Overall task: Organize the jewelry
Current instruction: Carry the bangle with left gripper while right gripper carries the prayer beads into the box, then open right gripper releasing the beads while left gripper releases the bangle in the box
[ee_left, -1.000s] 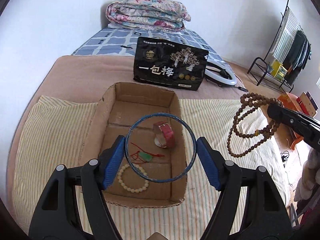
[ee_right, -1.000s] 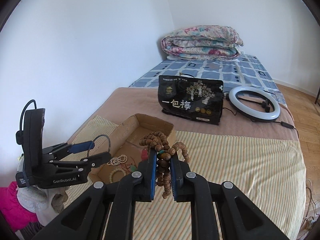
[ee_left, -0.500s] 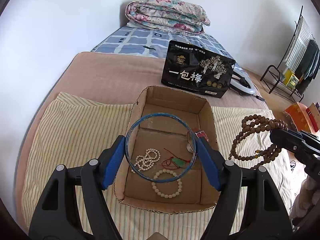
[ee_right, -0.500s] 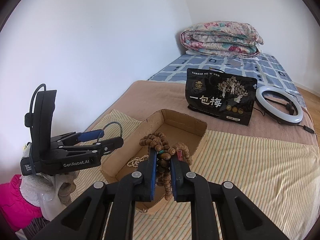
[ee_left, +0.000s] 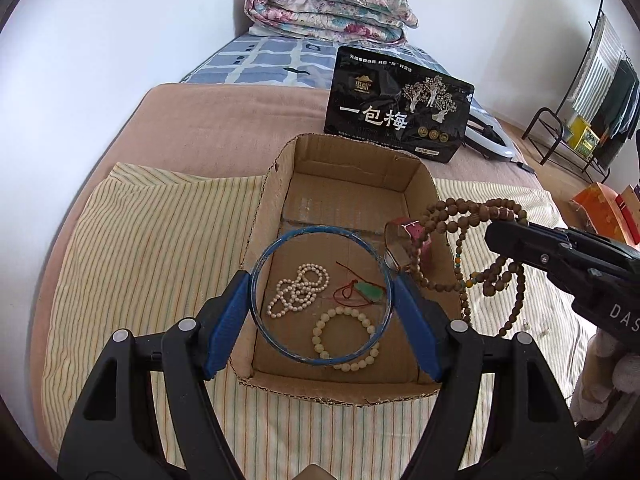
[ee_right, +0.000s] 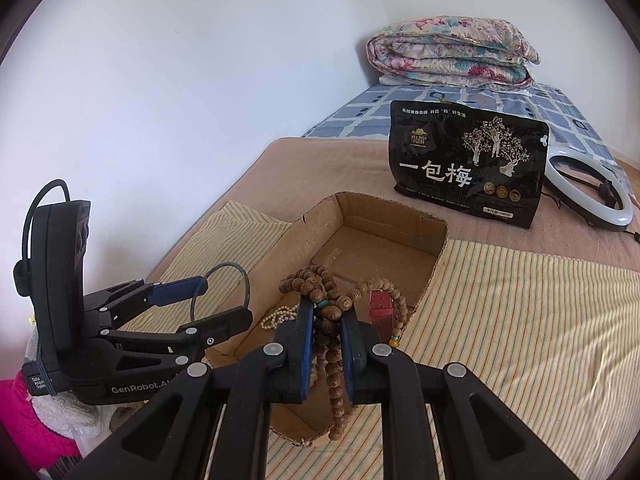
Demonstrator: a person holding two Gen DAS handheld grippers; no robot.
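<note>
The right gripper (ee_right: 326, 330) clamps a limp, dangling bead necklace (ee_right: 334, 360) mid-strand. The left gripper (ee_left: 320, 300) spans a stiff blue bangle (ee_left: 320, 296) over the box (ee_left: 352, 152).

Bracelets (ee_left: 346, 338) in box (ee_left: 272, 184), pouch (ee_left: 400, 110) behind.

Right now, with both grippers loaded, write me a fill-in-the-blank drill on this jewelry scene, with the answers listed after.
1. The left gripper holds a blue ____ over the cardboard box.
2. The right gripper is shut on a string of ____ wooden beads.
3. The pendant on the red cord in the box is ____.
4. Behind the box stands a ____ snack bag.

Answers: bangle; brown; green; black
</note>
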